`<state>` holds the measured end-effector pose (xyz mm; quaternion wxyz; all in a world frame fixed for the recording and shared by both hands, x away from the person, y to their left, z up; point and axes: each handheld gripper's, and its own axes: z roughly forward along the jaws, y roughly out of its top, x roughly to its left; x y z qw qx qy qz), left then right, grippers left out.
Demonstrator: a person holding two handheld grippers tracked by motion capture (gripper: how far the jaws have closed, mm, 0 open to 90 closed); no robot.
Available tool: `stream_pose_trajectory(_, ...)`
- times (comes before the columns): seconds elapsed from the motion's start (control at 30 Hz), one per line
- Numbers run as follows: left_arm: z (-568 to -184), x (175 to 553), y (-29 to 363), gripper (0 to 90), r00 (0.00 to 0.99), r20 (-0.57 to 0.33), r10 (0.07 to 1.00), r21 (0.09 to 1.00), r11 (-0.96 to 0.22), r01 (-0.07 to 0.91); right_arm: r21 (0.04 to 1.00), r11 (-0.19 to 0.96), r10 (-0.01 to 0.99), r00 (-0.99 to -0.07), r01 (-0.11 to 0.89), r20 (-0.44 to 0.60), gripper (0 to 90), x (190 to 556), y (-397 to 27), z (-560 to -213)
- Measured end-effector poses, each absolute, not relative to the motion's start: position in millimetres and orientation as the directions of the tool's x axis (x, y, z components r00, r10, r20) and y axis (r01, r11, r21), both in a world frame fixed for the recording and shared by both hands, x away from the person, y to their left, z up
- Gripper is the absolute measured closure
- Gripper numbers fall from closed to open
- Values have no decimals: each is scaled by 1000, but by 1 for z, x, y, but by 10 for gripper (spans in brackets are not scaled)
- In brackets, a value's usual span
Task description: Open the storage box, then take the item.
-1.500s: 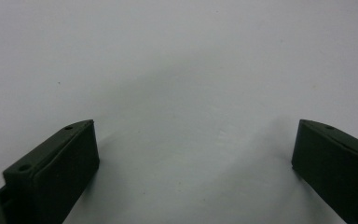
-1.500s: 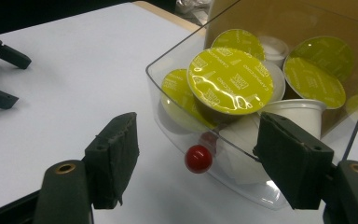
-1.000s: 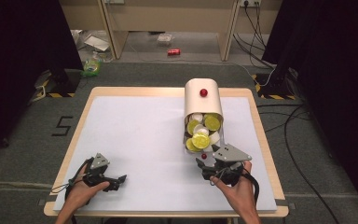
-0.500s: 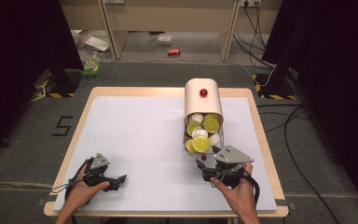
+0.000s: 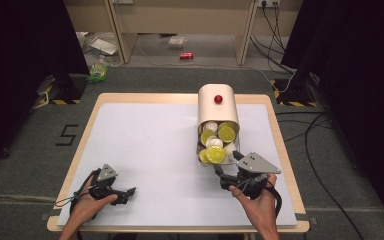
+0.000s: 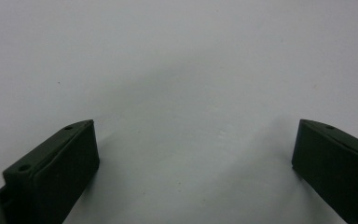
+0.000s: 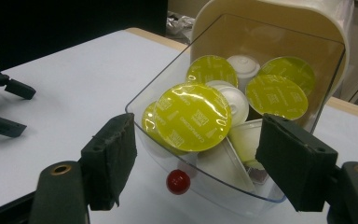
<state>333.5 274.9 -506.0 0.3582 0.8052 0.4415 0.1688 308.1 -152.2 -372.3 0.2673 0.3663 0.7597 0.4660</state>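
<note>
While each gripper (image 5: 130, 191) (image 5: 226, 170) gapes empty, white table (image 5: 145, 145) meets grey carpet (image 5: 25, 165).

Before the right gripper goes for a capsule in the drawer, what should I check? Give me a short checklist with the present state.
1. Right gripper open wide enough for a capsule: ok, jaws stand apart.
2. Right gripper lined up with the front yellow-lidded capsule: ok.
3. Clear drawer pulled out of the cream container: ok.
4. Front wall and red knob lie between jaws and capsule: not ok, go over the rim.
5. Left gripper away from the drawer: ok, open over the bare table.
6. Container steady: cannot tell.
</note>
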Motion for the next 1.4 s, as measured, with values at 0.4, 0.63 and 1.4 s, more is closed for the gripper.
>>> stream_pose_trajectory(0.4, -506, 333, 274, 0, 552, -41, 833, 725, -355, 590, 910, 287, 814, -576, 299, -67, 271, 319, -148, -367)
stream_pose_trajectory(0.63, -506, 333, 274, 0, 552, -41, 833, 726, -355, 590, 905, 298, 814, -577, 305, -73, 251, 331, -140, -368)
stream_pose_trajectory(1.4, -506, 333, 274, 0, 552, -41, 833, 726, -355, 590, 863, 349, 809, -583, 365, -80, 296, 352, -123, -380)
